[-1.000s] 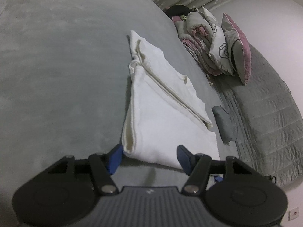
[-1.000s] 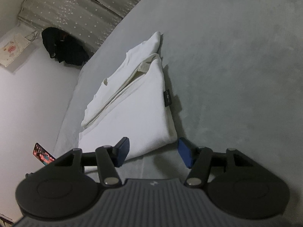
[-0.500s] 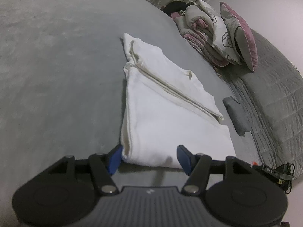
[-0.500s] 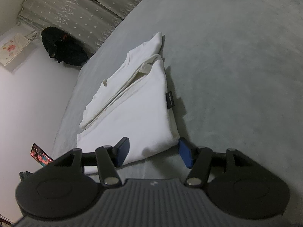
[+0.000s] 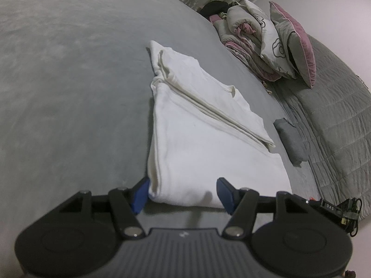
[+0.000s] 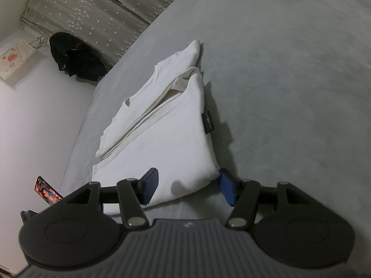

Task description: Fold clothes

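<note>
Grey bedspread [image 5: 69, 81] bears a folded white garment [image 5: 197, 143], pillows [image 5: 278, 46] beyond; both grippers' jaws spread wide.

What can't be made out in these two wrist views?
- Left wrist: the white garment's near hem drops behind the left gripper; contact with its open jaws is unclear.
- Right wrist: the black tag's print is too small to read.
- Right wrist: the phone is partly hidden behind the right gripper.
</note>
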A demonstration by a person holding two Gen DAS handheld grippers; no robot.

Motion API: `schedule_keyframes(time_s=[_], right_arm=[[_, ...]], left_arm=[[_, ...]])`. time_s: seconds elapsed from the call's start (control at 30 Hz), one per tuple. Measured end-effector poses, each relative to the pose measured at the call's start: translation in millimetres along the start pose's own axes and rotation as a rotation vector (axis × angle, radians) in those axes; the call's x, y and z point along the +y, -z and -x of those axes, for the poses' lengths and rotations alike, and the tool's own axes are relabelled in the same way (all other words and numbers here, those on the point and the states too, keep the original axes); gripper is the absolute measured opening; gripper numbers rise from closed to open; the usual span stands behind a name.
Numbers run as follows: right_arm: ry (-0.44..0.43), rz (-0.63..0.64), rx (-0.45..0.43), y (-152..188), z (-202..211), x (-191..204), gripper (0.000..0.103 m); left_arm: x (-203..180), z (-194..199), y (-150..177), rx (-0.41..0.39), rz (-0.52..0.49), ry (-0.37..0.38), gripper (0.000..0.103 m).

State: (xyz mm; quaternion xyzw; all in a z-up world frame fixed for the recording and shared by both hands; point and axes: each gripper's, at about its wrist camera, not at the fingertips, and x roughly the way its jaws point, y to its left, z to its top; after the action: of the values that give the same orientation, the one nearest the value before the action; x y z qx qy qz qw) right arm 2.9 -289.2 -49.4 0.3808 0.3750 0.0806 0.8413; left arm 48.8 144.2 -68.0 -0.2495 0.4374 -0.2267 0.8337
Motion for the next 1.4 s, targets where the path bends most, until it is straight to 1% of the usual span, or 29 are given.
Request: schedule_keyframes(time_s=[0.33,0.4,0.47,0.53,0.57,0.63,0.67,0.73,0.77,0.8,0.83,0.93,1.07,1.2,1.4], right_arm=[[-0.002,0.017,0.006,-5,-9,5,0.062],[-0.006,0.027,0.010,-6,-11,7,0.062],[-0.006,0.036,0.013,-7,-13,8,0.060],[-0.001,0.041,0.017,-7,-15,8,0.049],[0.002,0.041,0.019,-8,-15,8,0.047],[0.001,0.042,0.023,-8,-16,7,0.041],[0.001,0.042,0.025,-8,-16,7,0.039],[0.004,0.044,0.030,-7,-17,7,0.027],[0.004,0.043,0.034,-6,-18,8,0.024],[0.001,0.037,0.038,-6,-19,9,0.021],[-0.005,0.029,0.041,-5,-19,9,0.020],[-0.039,-0.004,0.039,-7,-17,7,0.019],[-0.095,-0.057,0.026,-11,-14,6,0.019],[-0.145,-0.087,-0.002,-15,-8,9,0.018],[-0.189,-0.120,-0.052,-24,-5,18,0.018]], left_arm=[[0,-3,-4,0.002,0.024,0.015,0.063],[0,-3,-4,0.006,0.024,0.019,0.061],[2,-3,-5,0.009,0.030,0.022,0.055],[5,-3,-5,0.014,0.045,0.030,0.049],[6,-3,-5,0.017,0.055,0.036,0.044],[8,-5,-5,0.028,0.076,0.053,0.037],[9,-6,-4,0.034,0.086,0.062,0.029],[10,-8,-4,0.042,0.095,0.073,0.020],[10,-9,-3,0.045,0.098,0.077,0.019],[9,-10,-3,0.047,0.102,0.081,0.019],[9,-9,-3,0.045,0.105,0.083,0.018],[9,-6,-3,0.035,0.116,0.099,0.017],[11,0,-6,0.015,0.154,0.142,0.017],[12,7,-8,-0.034,0.212,0.210,0.016],[6,11,-23,-0.096,0.252,0.252,0.015]])
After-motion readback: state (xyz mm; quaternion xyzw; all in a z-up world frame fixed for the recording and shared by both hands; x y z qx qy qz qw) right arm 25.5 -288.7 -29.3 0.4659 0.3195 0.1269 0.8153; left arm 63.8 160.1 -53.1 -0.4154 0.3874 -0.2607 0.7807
